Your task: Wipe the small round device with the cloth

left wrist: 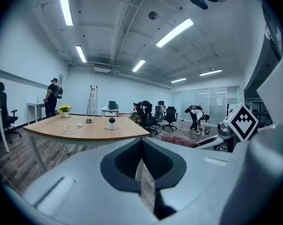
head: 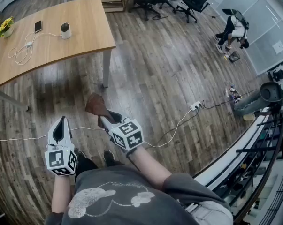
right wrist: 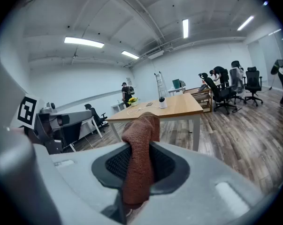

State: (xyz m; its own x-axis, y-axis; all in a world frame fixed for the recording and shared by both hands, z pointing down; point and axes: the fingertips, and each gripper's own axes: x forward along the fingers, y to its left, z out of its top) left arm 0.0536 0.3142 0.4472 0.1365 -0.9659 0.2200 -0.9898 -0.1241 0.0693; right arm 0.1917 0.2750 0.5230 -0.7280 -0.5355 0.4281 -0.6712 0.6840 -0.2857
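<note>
The small round device [head: 65,30], white with a dark top, stands on the wooden table [head: 85,36] at the far left, well ahead of both grippers. It also shows in the left gripper view as the device [left wrist: 111,123] and in the right gripper view as the device [right wrist: 163,102]. My right gripper [head: 103,117] is shut on a brown cloth [head: 96,105], which sticks out past the jaws over the floor. Seen from that gripper [right wrist: 139,172], the cloth [right wrist: 141,149] stands up between the jaws. My left gripper [head: 63,120] hangs beside it, shut and holding nothing [left wrist: 142,165].
On the table lie a phone [head: 38,26], a white cable [head: 24,48] and a yellow plant [head: 6,26]. A white cord and power strip [head: 195,106] cross the wooden floor. Office chairs [head: 195,1] and people stand at the back; a railing [head: 254,139] runs on the right.
</note>
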